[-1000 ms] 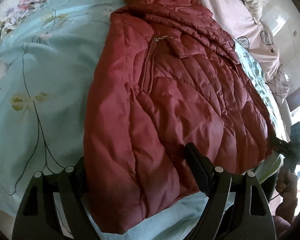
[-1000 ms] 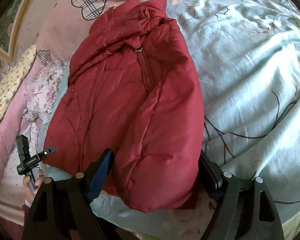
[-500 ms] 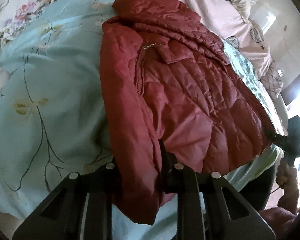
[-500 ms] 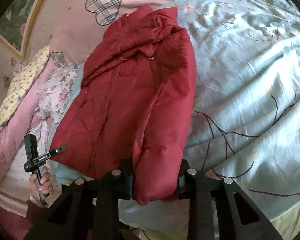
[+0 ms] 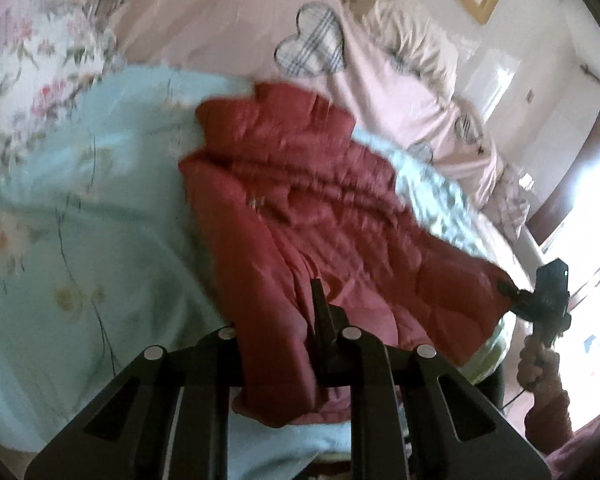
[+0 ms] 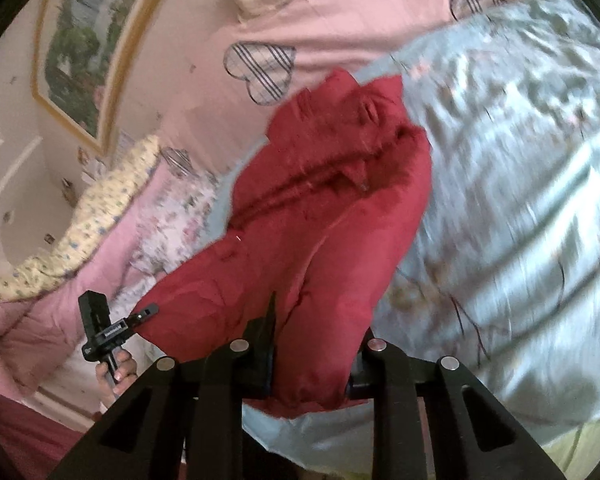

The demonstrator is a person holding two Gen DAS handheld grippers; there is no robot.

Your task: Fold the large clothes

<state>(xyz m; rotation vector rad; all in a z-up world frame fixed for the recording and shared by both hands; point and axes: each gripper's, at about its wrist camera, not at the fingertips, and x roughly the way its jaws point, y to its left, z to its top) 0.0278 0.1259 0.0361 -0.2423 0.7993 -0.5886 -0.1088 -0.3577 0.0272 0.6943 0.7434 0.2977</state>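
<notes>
A dark red quilted jacket (image 5: 320, 208) lies lengthwise on a pale blue floral bedspread (image 5: 80, 208), collar toward the pillows. My left gripper (image 5: 278, 344) is shut on the jacket's near hem corner, which bulges between the fingers and is lifted. My right gripper (image 6: 312, 360) is shut on the other near hem corner of the jacket (image 6: 324, 232) and holds it raised too. Each gripper shows in the other's view, gripping its corner: the right one (image 5: 540, 300), the left one (image 6: 108, 328). Both views are motion-blurred.
Pink pillows with plaid hearts (image 5: 312, 46) lie at the head of the bed. A yellow flowered pillow (image 6: 88, 212) and a floral quilt (image 5: 16, 72) lie at the sides. A framed picture (image 6: 84, 40) hangs on the wall. The bed's near edge is just below the grippers.
Both grippers went from open around the hem to shut on it, then lifted the jacket's bottom edge up and toward the collar. The views have tilted up toward the pillows and wall.
</notes>
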